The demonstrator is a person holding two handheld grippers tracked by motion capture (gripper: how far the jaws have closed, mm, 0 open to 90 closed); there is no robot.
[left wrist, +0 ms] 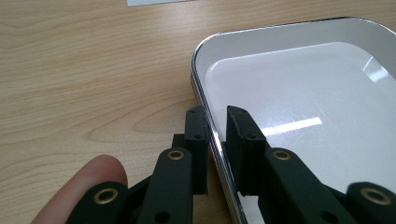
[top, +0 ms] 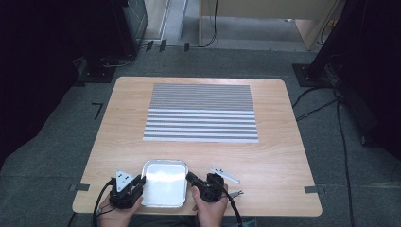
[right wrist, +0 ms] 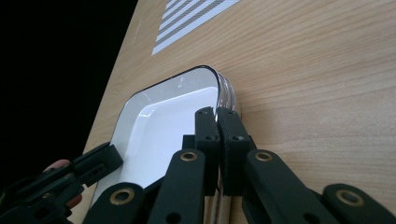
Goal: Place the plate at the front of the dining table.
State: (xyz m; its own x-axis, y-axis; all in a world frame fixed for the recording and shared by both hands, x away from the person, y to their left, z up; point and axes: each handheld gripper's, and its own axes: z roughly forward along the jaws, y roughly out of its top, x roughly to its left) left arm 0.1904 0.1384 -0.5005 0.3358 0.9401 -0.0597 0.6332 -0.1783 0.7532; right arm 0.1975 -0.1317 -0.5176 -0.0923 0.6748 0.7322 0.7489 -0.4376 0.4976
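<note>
With the right tongs (right wrist: 217, 112) clamped on the tray (top: 163, 201) rim, I'd first close the left tongs (left wrist: 217, 112), whose jaws straddle the opposite rim with a small gap, then lift level off the surface (top: 265, 161).

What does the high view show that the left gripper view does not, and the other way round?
High view: the whole grey-and-white striped mat at mid-table, and a flat silver metal strip right of the shiny rectangular metal tray. Left gripper view: the left gripper up close, one black jaw outside the tray's rim and one inside, plus a fingertip at lower left. Both: the empty tray on the light wooden table.
</note>
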